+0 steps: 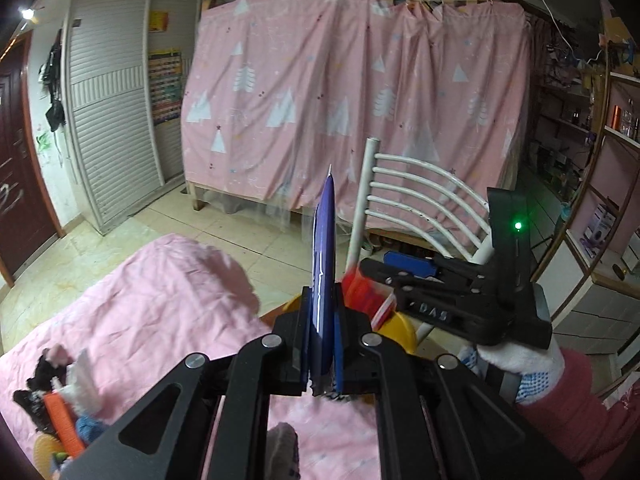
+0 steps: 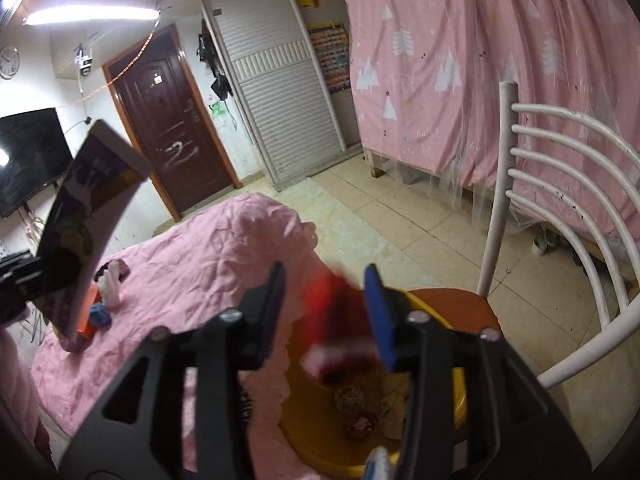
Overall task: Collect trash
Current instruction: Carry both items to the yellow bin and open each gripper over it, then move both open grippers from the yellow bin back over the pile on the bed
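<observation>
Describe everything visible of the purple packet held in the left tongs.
The purple packet is a flat, glossy wrapper, purple with a yellow patch, pale edge and printed pictures. The left tongs are shut on its lower end, so it stands upright above them; it shows edge-on in the left wrist view and face-on, slightly curved, in the right. It hangs in the air over the pink sheet, touching nothing else. Its print is too blurred to read.
</observation>
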